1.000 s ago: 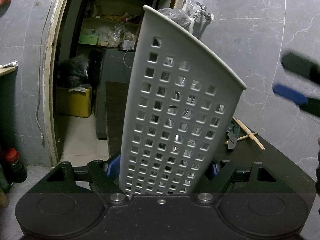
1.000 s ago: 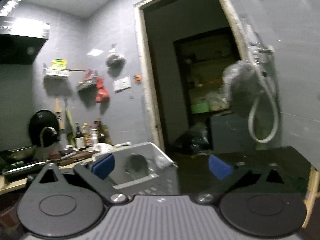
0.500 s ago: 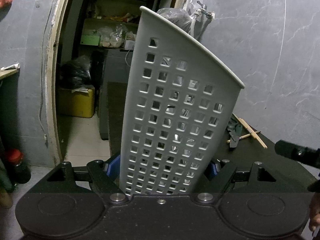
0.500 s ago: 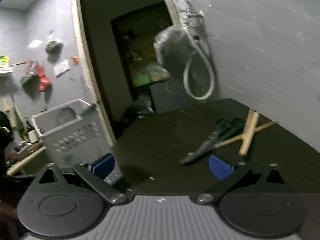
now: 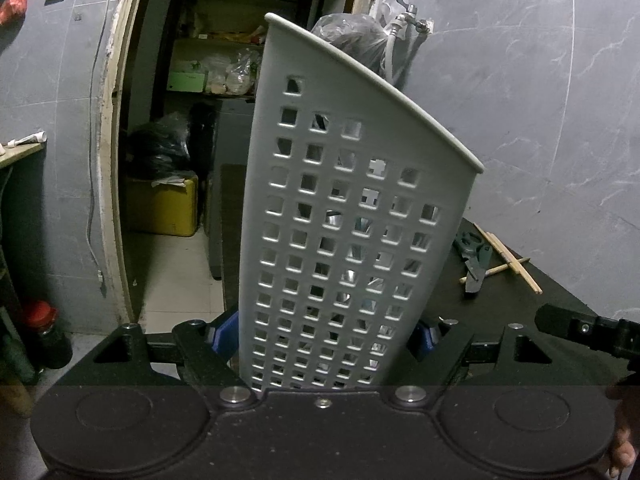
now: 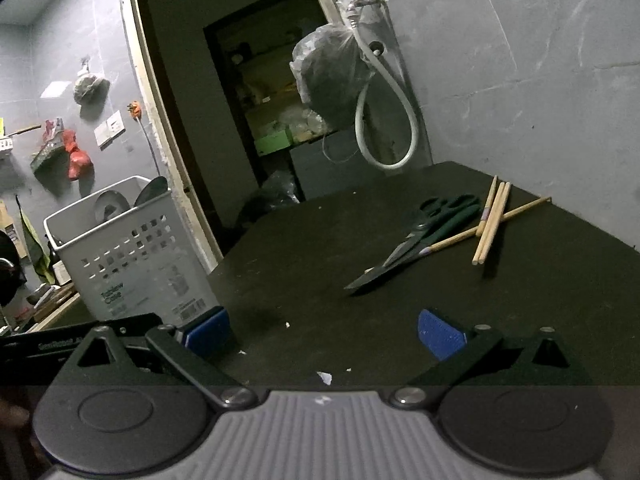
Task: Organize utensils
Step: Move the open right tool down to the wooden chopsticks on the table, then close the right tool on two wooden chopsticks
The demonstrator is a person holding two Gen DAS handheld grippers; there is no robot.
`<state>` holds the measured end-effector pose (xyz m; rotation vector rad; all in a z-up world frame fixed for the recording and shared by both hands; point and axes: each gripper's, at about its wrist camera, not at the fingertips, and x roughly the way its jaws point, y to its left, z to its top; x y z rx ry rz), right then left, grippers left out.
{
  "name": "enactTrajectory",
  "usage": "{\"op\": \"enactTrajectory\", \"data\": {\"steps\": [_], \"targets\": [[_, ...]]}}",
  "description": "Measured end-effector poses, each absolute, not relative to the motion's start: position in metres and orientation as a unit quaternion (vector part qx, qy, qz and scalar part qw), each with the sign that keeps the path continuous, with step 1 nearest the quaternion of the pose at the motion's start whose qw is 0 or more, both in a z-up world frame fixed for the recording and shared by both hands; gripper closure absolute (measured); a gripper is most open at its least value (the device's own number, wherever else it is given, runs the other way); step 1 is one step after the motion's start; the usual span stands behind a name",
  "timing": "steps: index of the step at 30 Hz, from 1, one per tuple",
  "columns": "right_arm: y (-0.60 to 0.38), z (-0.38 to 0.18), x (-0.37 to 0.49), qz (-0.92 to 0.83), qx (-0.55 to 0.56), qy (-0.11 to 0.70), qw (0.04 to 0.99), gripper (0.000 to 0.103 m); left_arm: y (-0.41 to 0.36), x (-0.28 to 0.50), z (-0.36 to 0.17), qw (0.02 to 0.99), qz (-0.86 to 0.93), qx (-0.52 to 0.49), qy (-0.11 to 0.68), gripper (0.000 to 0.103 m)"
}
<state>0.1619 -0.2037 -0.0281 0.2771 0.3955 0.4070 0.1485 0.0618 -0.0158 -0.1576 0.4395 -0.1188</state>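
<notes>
Metal utensils [image 6: 108,208] inside white perforated basket [image 5: 344,240], left jaws closing against it; right jaws spread.

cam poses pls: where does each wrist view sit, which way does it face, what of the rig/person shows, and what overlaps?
Left wrist: sits on the left gripper, facing the doorway and grey wall; the white perforated basket fills the centre, clamped between its blue pads as the jaws close; the right gripper's tip shows at the right edge.
Right wrist: sits on the right gripper, low over the dark table, facing the wall corner; jaws open, nothing between them.
Shared: basket, scissors, chopsticks, doorway, hose.
</notes>
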Motion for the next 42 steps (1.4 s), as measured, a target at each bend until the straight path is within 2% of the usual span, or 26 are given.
{"op": "enactTrajectory", "data": {"steps": [10, 20, 32, 38, 41, 42], "targets": [[-0.205, -0.029, 0.165, 0.191, 0.156, 0.209, 0.946, 0.0, 0.062, 0.149, -0.015, 0.971, -0.059, -0.08, 0.218, 0.022], [-0.202, 0.005, 0.17, 0.081, 0.033, 0.196, 0.977, 0.0, 0.063, 0.149, -0.015, 0.971, -0.061, -0.085, 0.217, 0.022], [-0.215, 0.005, 0.251, 0.052, -0.019, 0.268, 0.962, 0.001, 0.066, 0.15, -0.018, 0.971, -0.063, -0.084, 0.215, 0.022], [-0.224, -0.006, 0.281, 0.046, -0.017, 0.308, 0.95, 0.015, 0.066, 0.152, -0.018, 0.97, -0.065, -0.084, 0.217, 0.022], [-0.227, -0.008, 0.287, 0.046, -0.014, 0.319, 0.946, 0.027, 0.067, 0.153, -0.018, 0.97, -0.065, -0.083, 0.219, 0.022], [-0.229, -0.01, 0.289, 0.05, -0.008, 0.325, 0.944, 0.036, 0.067, 0.154, -0.018, 0.97, -0.066, -0.084, 0.219, 0.022]]}}
